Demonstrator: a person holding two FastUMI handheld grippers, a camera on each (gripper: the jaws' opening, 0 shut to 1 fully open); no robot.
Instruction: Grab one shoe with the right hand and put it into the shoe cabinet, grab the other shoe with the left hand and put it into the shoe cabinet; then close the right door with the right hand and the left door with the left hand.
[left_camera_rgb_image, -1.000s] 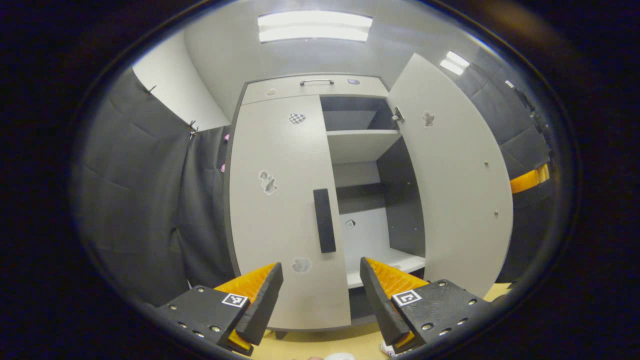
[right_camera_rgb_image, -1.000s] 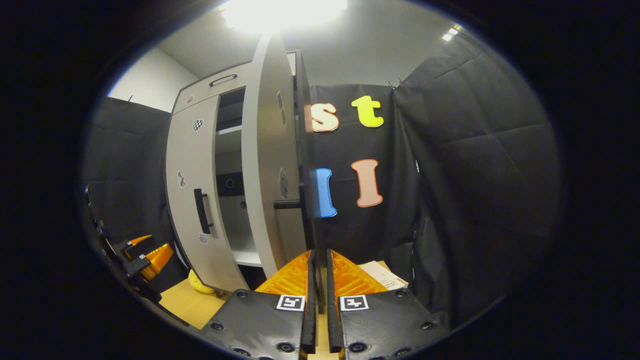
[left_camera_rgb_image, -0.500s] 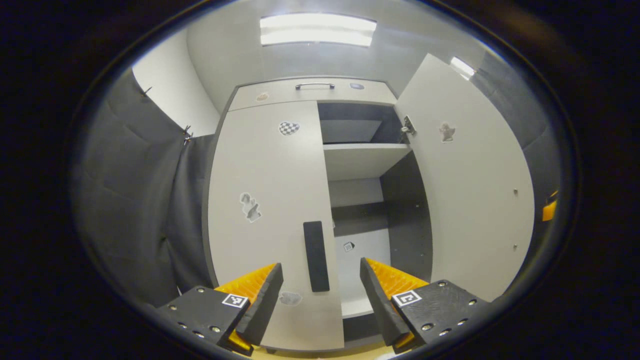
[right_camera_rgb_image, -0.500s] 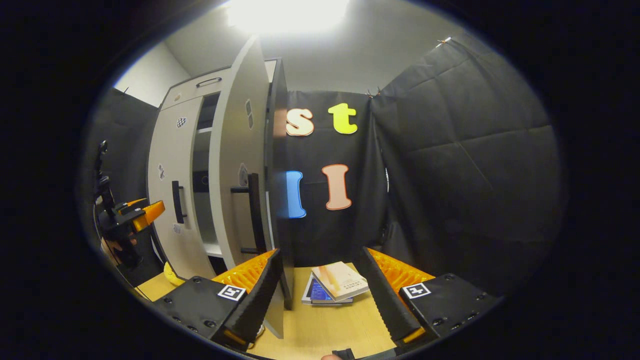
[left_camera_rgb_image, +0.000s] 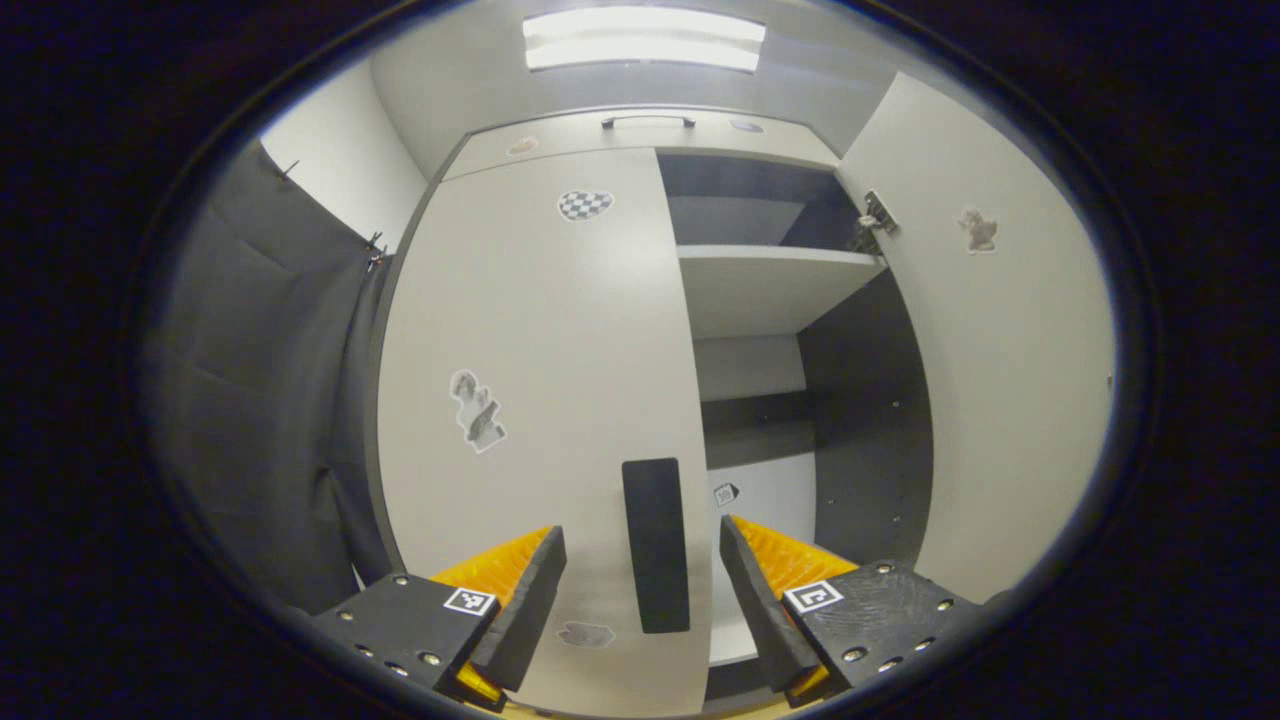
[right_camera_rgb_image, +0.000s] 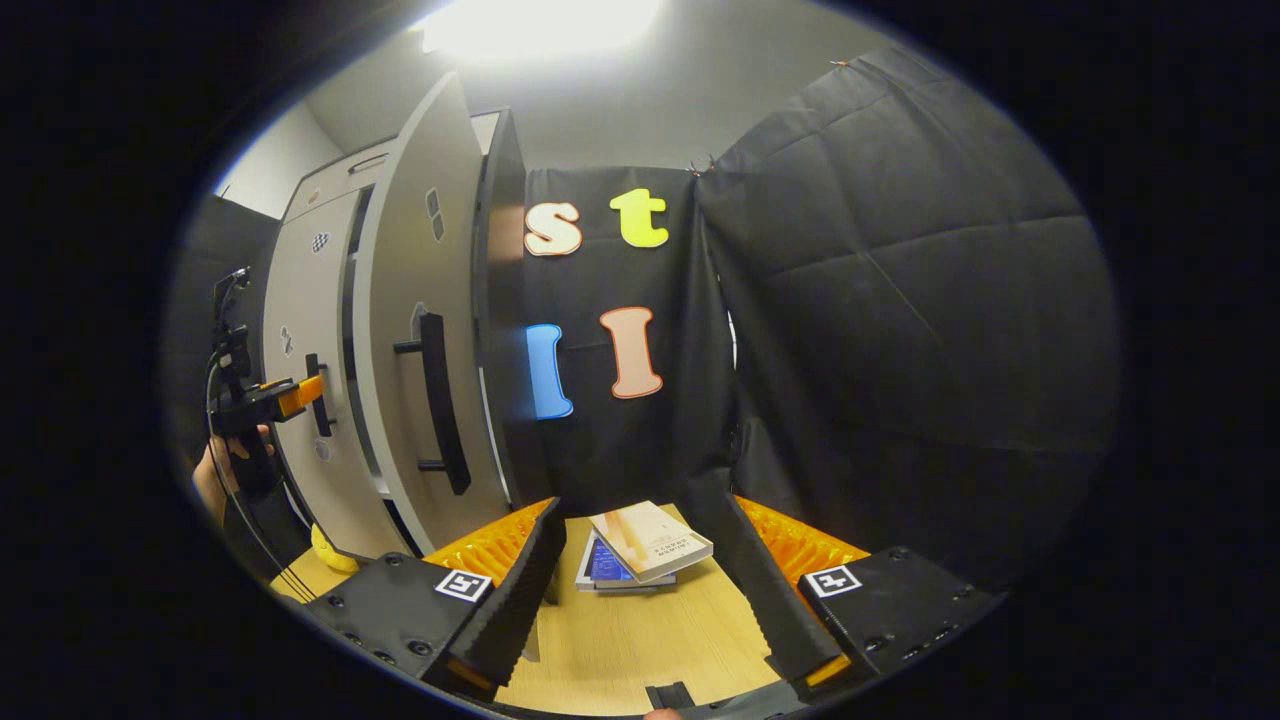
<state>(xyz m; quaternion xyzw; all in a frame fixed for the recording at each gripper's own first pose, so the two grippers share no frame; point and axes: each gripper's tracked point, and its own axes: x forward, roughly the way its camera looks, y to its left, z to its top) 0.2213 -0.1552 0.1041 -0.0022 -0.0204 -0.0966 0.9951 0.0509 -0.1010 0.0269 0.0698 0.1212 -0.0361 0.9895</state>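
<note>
The shoe cabinet's left door (left_camera_rgb_image: 540, 380) lies flush against the cabinet, with its black handle (left_camera_rgb_image: 656, 545) straight ahead. My left gripper (left_camera_rgb_image: 640, 535) is open just short of it, one finger to each side of the handle in the left gripper view. The right door (left_camera_rgb_image: 1000, 340) stands open, showing a pale shelf (left_camera_rgb_image: 770, 285) and a dark inside. In the right gripper view the right door (right_camera_rgb_image: 400, 330) with its black handle (right_camera_rgb_image: 435, 400) is to the left. My right gripper (right_camera_rgb_image: 637, 508) is open and holds nothing. The left gripper (right_camera_rgb_image: 275, 398) is held in a hand (right_camera_rgb_image: 213, 475) before the left door.
Two stacked books (right_camera_rgb_image: 645, 545) lie on the wooden surface (right_camera_rgb_image: 640, 630) between my right fingers, farther off. A small yellow object (right_camera_rgb_image: 325, 550) sits at the cabinet's foot. Black cloth walls close in the right and the far left.
My right gripper has opened and let go of the right door's edge, then drawn back; the door has swung leftward in its view. My left gripper has moved closer to the left door's handle.
</note>
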